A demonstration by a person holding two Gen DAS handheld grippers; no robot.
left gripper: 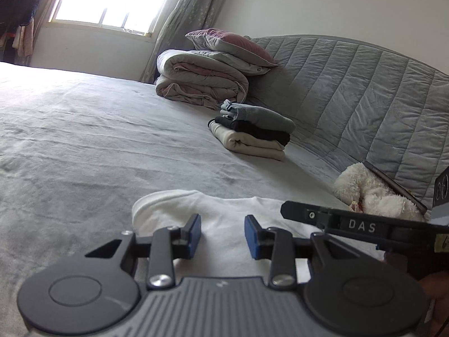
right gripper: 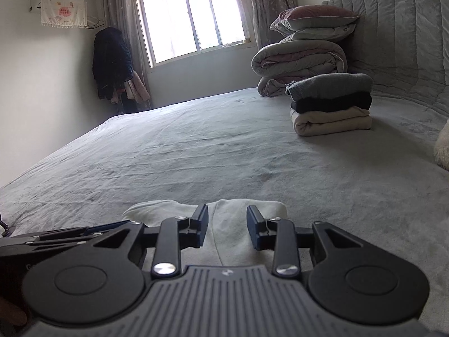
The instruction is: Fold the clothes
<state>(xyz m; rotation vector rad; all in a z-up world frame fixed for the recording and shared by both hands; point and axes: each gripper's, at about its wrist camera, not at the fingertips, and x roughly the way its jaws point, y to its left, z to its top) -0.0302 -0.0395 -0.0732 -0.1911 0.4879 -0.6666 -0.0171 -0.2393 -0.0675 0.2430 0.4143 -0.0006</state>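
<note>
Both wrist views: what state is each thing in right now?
White garment: lying on the bed, under both grippers, not gripped.
Left gripper: open, empty.
Right gripper: open, empty.
Clothes stack: three folded pieces, stacked.
Quilt: folded, pillows on top.

One white folded garment lies just ahead of the jaws and partly under them. Farther ahead and to the right of the jaws stands one stack of three folded clothes: one grey knit piece, one black piece, one cream piece. Beyond it are one rolled grey-and-pink quilt and two pillows. One fluffy white plush toy sits right of the jaws.
</note>
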